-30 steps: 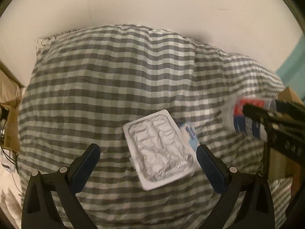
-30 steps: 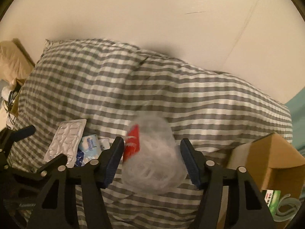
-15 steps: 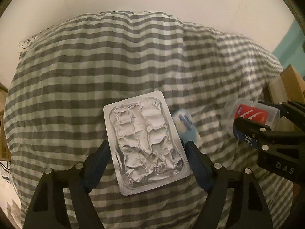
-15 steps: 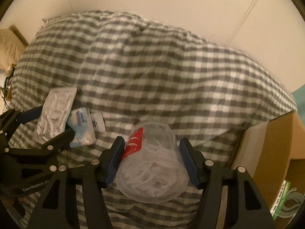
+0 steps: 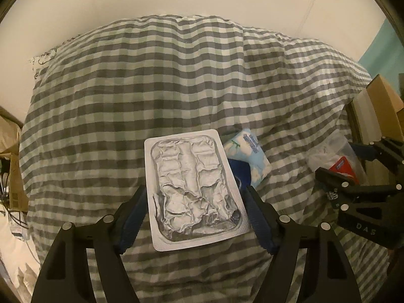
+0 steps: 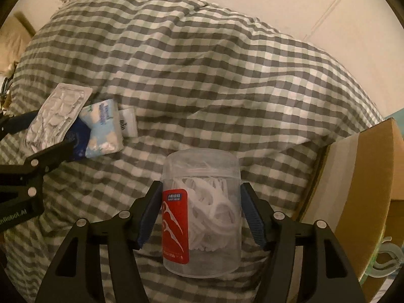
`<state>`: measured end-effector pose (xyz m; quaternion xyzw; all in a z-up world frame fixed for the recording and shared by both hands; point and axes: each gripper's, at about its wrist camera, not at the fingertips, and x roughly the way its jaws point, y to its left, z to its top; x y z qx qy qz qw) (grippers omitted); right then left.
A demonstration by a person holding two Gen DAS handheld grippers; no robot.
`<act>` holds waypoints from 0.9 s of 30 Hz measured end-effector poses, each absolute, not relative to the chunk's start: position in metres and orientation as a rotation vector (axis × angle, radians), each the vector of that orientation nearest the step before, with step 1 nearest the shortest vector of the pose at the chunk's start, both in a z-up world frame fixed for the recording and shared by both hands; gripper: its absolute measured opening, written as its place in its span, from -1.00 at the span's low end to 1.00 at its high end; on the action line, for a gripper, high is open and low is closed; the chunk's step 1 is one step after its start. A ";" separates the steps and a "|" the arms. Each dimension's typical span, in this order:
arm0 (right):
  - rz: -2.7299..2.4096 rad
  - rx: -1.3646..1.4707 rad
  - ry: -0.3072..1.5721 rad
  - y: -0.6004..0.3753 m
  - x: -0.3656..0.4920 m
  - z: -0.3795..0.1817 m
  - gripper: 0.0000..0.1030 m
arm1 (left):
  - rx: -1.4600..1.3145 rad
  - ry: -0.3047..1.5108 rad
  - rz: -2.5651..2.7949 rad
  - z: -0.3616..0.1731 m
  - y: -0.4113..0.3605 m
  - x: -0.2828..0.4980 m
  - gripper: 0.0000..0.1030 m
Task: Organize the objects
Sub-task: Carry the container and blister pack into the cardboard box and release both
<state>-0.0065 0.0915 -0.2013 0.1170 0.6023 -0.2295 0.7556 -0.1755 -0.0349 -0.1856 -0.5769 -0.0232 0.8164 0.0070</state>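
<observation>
Gingham bedding (image 5: pixel 176 80) spreads under everything, a cardboard box (image 6: pixel 366 176) at its right edge. Right gripper (image 6: pixel 200 209) clamps a clear floss-pick jar (image 6: pixel 202 214). Left gripper (image 5: pixel 195 202) squeezes a foil blister pack (image 5: pixel 193 186) by its long edges, beside a tissue packet (image 5: pixel 250 156).

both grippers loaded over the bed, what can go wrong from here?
1. The left gripper pinches the thin foil blister pack by its edges; it may buckle or slip out.
2. The tissue packet lies against that pack, under its edge, and may get dragged along.
3. The right gripper holds the smooth clear floss-pick jar beside the cardboard box; it could clip the box wall.
</observation>
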 end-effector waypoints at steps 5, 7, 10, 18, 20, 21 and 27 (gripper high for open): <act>-0.507 0.242 1.289 0.097 -0.019 -0.178 0.20 | -1.856 -0.067 2.503 -0.177 -0.045 -0.147 0.48; -0.518 0.238 1.258 0.098 -0.025 -0.159 0.20 | -1.834 -0.036 2.508 -0.166 -0.045 -0.140 0.46; -0.537 0.231 1.197 0.099 -0.033 -0.125 0.20 | -1.784 -0.048 2.524 -0.143 -0.045 -0.135 0.45; -0.637 0.214 0.996 0.099 -0.060 -0.029 0.20 | -1.526 -0.090 2.632 -0.055 -0.014 -0.135 0.44; -0.682 0.213 0.938 0.094 -0.078 -0.002 0.20 | -1.451 -0.104 2.654 -0.034 0.000 -0.138 0.44; -0.700 0.216 0.919 0.092 -0.085 0.006 0.20 | -1.418 -0.115 2.655 -0.023 0.008 -0.139 0.44; -0.859 0.242 0.815 0.064 -0.145 0.052 0.20 | -1.292 -0.099 2.613 0.008 0.071 -0.151 0.44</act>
